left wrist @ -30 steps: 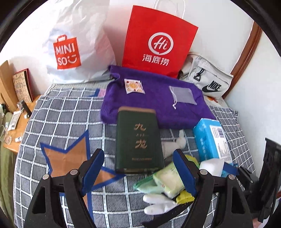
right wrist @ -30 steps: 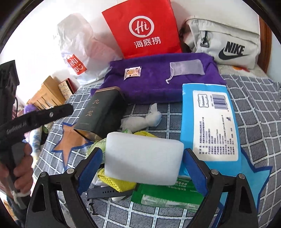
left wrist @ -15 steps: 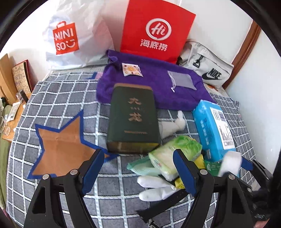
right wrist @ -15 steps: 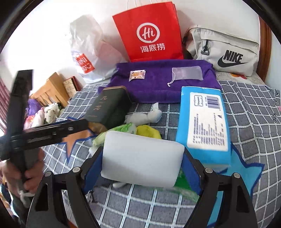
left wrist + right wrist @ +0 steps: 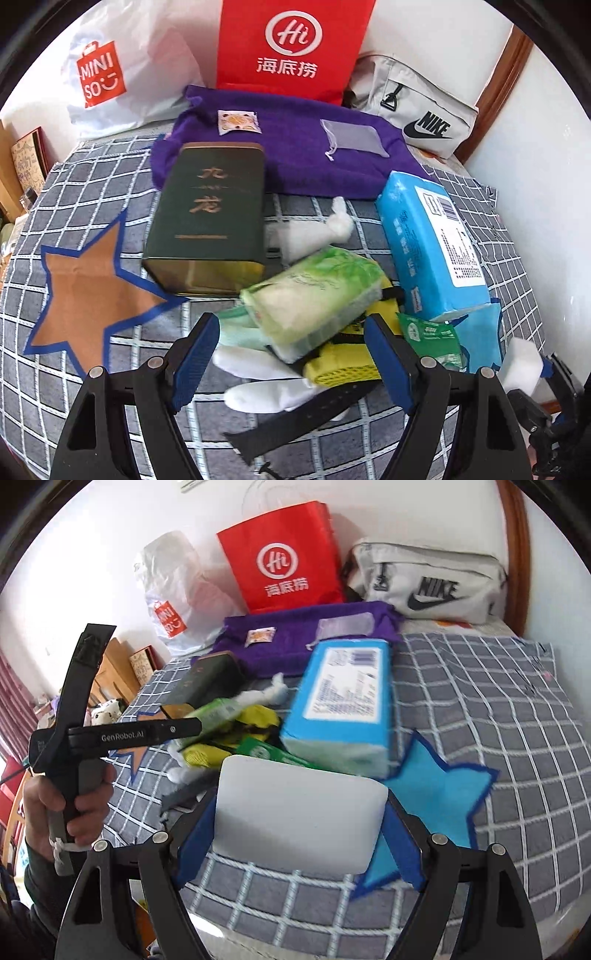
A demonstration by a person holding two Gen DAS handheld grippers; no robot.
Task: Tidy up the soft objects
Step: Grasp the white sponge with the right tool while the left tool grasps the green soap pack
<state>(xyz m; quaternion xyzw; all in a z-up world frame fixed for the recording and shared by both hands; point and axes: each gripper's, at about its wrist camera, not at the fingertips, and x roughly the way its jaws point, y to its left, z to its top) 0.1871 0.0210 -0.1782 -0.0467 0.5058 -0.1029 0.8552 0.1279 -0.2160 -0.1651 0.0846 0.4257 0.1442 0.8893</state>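
- We hold the white sponge (image 5: 299,812) in the right hand-held gripper (image 5: 299,834), its pads pressed on both short ends, above the checked bed cover (image 5: 480,686) and close to the blue star (image 5: 439,786).
- We judge the grip the main risk: the sponge is soft and spans nearly the full jaw width, so a slight easing could let it sag or drop short of the star.
- Squeezing harder could bow it and make it pop out sideways.
- The blue tissue pack (image 5: 343,698) lies over the star's near edge; setting the sponge down there may nudge it or leave the sponge off the mark.
- Our left hand-held gripper (image 5: 291,354) is released and empty, its jaws wide over the pile: white gloves (image 5: 266,384), yellow mesh (image 5: 343,365) and green tissue pack (image 5: 314,295).
- Closing there could catch several items at once, or snag the black strap (image 5: 295,421) under them.
- The green tin (image 5: 210,218) touches the pile; we think a tug could shift it over the orange star (image 5: 85,291).
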